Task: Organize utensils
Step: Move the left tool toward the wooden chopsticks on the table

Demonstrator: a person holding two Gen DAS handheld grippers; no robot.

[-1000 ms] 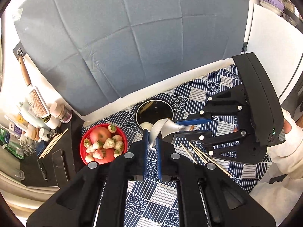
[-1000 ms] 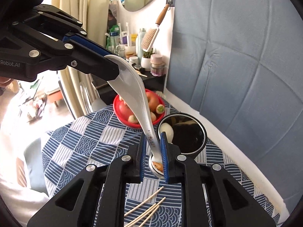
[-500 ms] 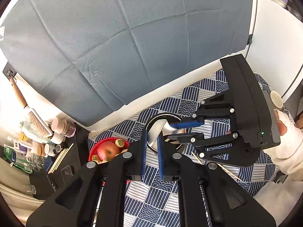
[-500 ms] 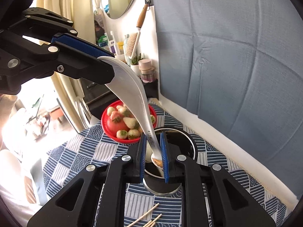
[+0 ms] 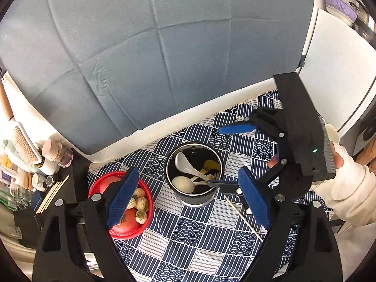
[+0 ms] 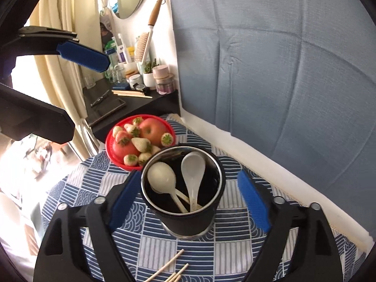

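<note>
A black metal cup [image 5: 194, 198] [image 6: 188, 223] stands on the blue patterned cloth. Two white spoons lie in it: a grey-white one [image 5: 185, 164] [image 6: 192, 171] and a cream one [image 5: 183, 184] [image 6: 162, 178]. My left gripper [image 5: 188, 199] is open and empty above the cup; it also shows at the upper left of the right wrist view [image 6: 84, 57]. My right gripper [image 6: 188, 206] is open and empty, its blue pads either side of the cup; it also shows at the right of the left wrist view [image 5: 235, 155]. Chopsticks [image 5: 243, 218] [image 6: 171, 272] lie on the cloth beside the cup.
A red bowl [image 5: 141, 230] [image 6: 110, 150] of strawberries and apples sits left of the cup. A black side shelf [image 6: 131, 103] holds bottles, jars, a hairbrush and more sticks [image 5: 51, 193]. A grey-blue backdrop [image 5: 164, 58] rises behind the table.
Both grippers were shut on the grey-white spoon, holding it over the cup. Both have opened and the spoon now lies in the cup. The grippers have drawn back a little.
</note>
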